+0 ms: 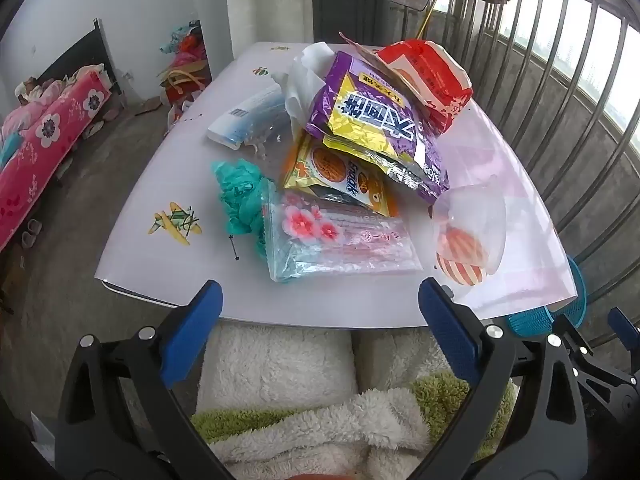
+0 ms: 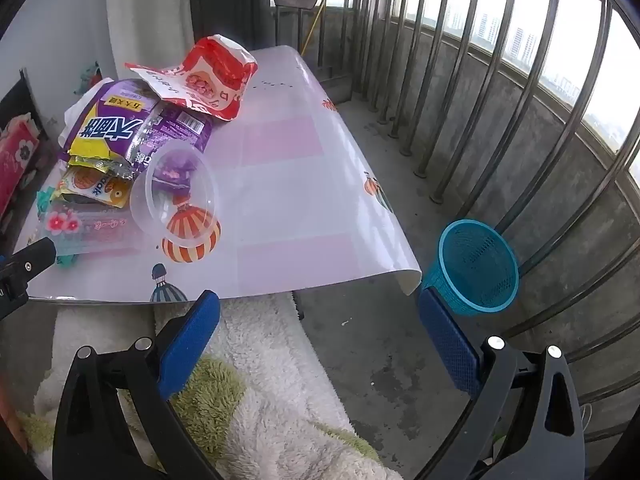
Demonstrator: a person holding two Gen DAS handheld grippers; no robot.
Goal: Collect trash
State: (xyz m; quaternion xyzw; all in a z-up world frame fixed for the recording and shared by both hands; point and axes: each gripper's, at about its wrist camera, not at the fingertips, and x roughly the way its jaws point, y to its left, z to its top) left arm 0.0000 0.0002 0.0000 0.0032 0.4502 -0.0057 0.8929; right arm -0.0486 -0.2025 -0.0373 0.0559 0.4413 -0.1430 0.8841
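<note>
The left wrist camera is sitting just behind the left tool (image 1: 320, 320), looking forward and slightly down from off the near edge of the table (image 1: 132, 248). It is facing the heap of wrappers squarely, close enough that the purple snack bag (image 1: 372, 120) is filling the middle of the view.

The right wrist camera is riding behind the right tool (image 2: 320, 332), sitting further to the right and aiming past the table's near right corner toward the railing (image 2: 500, 92) and the blue basket (image 2: 474, 268) on the floor.

Both views are sharing the table, the same heap, the clear plastic cup (image 2: 176, 196) and the basket; each is catching the other tool at its edge.
</note>
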